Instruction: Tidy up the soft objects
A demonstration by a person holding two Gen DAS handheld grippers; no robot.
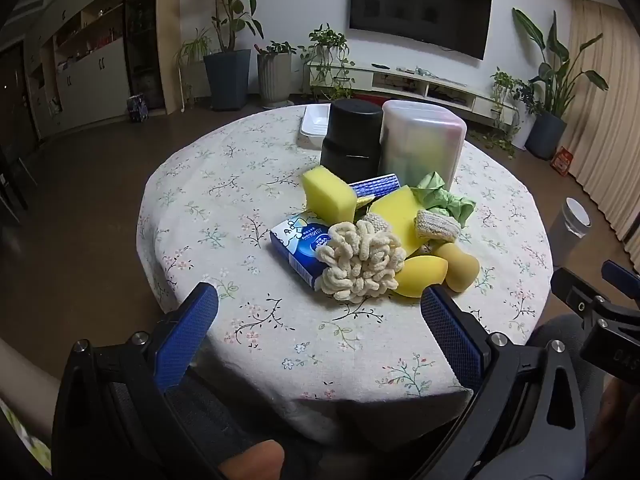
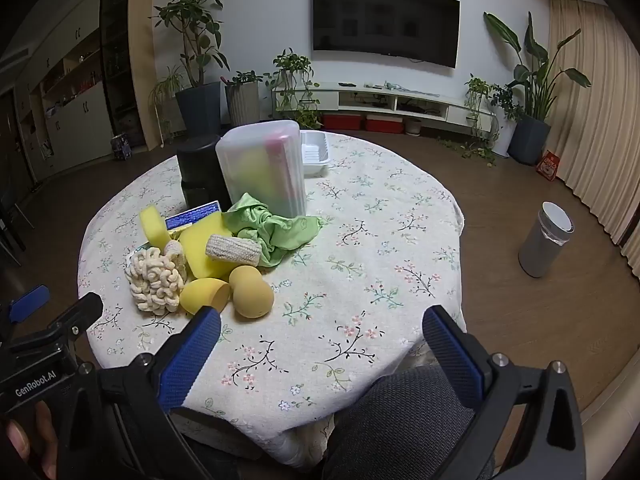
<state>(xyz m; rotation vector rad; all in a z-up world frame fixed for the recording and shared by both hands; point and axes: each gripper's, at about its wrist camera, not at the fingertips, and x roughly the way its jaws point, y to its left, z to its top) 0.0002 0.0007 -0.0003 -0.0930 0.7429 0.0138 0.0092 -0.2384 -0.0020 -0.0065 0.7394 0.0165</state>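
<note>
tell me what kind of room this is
Most likely a home living room: a wall-mounted TV above a low media console, potted plants along the wall, and a round table with a floral cloth.

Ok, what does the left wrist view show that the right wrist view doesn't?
Only the left wrist view: the blue tissue pack, lying in full view beside the looped sponge. In the right view that sponge hides it.

Only the right wrist view: the green cloth spread out almost whole, and the bin standing complete on the floor.

Both: the sponge pile, the black canister, the clear box, the white tray, and both grippers open and empty, left and right.
</note>
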